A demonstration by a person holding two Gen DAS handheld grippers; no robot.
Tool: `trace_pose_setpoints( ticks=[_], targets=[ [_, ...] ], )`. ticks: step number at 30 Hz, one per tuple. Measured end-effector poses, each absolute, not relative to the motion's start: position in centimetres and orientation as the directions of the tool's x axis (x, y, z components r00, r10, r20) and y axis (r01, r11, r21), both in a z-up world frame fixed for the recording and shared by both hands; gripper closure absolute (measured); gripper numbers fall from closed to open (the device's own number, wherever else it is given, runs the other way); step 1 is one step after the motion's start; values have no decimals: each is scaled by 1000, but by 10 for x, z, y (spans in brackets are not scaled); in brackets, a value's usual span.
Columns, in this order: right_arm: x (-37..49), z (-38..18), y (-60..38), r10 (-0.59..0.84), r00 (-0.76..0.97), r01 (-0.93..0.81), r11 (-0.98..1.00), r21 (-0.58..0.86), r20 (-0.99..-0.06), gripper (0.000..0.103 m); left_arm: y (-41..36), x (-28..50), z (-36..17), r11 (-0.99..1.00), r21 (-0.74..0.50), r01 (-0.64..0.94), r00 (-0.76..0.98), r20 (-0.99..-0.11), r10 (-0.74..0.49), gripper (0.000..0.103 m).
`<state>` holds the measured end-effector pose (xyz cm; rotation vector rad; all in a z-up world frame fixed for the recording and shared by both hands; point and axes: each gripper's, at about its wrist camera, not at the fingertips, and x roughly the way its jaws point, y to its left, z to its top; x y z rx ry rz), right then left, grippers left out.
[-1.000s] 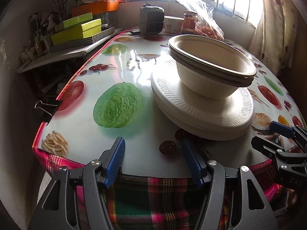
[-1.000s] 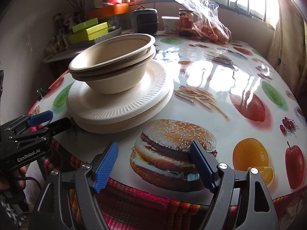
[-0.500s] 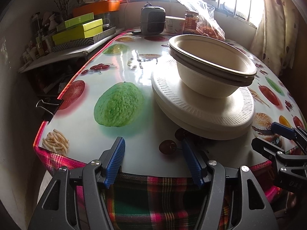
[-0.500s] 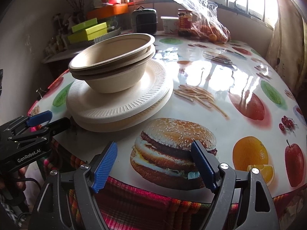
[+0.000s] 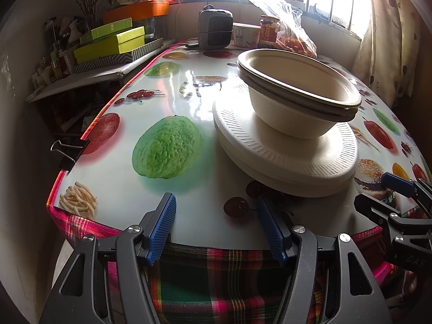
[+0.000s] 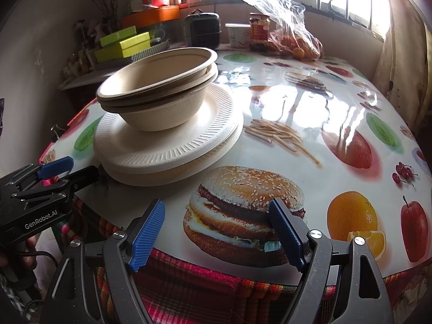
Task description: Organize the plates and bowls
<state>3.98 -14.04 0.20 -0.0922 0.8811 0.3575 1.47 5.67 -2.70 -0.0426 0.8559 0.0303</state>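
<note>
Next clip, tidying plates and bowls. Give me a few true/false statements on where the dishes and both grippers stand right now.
1. The bowls sit nested on the plates. True.
2. The left gripper holds a plate. False: its jaws are open with nothing between them, short of the stack.
3. The right gripper is empty, over the burger print. True.
4. The stack stands by the window. False: it is near the table's front edge.
5. A bag of oranges lies at the far end. True.

Black tongs (image 5: 216,225), ribbed blue pads (image 6: 147,236), silver screws, white "GenRobot.AI" lettering.
</note>
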Motion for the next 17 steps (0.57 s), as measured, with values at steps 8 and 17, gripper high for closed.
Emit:
trace_pose_setpoints(
  ticks=[8,17],
  targets=[
    [40,2,-140,268,581,-343,937,67,-768,23,57,15,-27,999,-29,-43,656,-755,6,40],
    [40,2,-141,268,581,-344,937,67,-768,23,57,15,-27,999,-29,-43,657,-754,7,40]
  ],
)
